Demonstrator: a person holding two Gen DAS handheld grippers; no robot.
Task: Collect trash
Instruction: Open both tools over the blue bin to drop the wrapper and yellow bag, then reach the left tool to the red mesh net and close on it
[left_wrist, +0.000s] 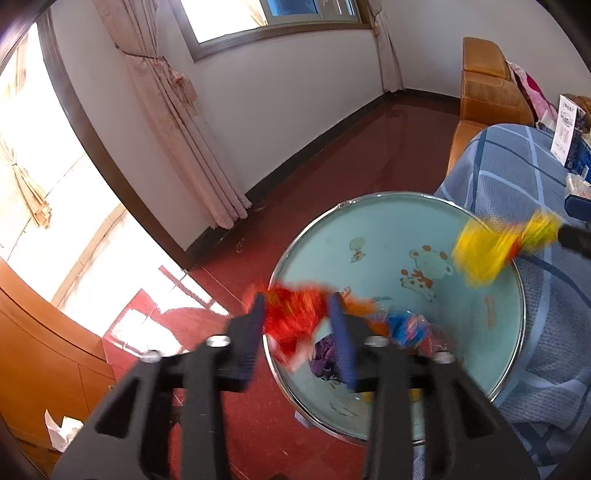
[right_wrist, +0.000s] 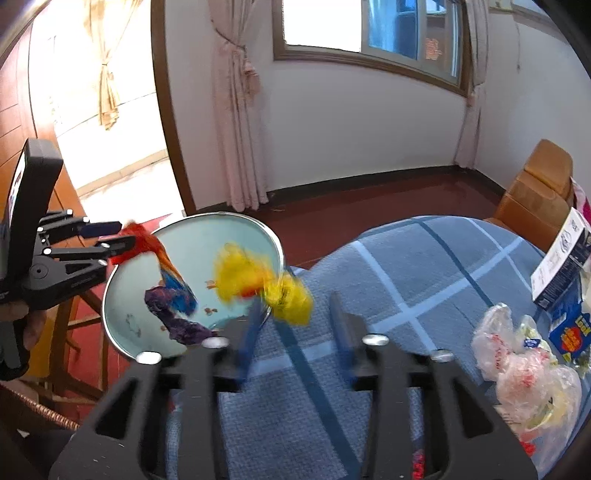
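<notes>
A red wrapper (left_wrist: 291, 317) is seen between the jaws of the left gripper (left_wrist: 297, 306), just over the near rim of the pale green bin (left_wrist: 369, 225); the jaws stand fairly wide, and whether the wrapper is gripped or already dropping cannot be told through the blur. A yellow wrapper (right_wrist: 258, 280) is shown blurred in the air at the bin's rim, ahead of the right gripper (right_wrist: 295, 306), whose jaws are parted and hold nothing. Inside the bin a blue wrapper (right_wrist: 181, 290) and a purple wrapper (right_wrist: 173, 314) are already lying, so part of the collecting is judged done. On the tabletop, covered by a blue checked cloth (right_wrist: 406, 266), crumpled plastic bags (right_wrist: 524, 362) and a white and blue carton (right_wrist: 565, 258) are left, well apart from the bin; if these count as trash, they remain to be collected.
</notes>
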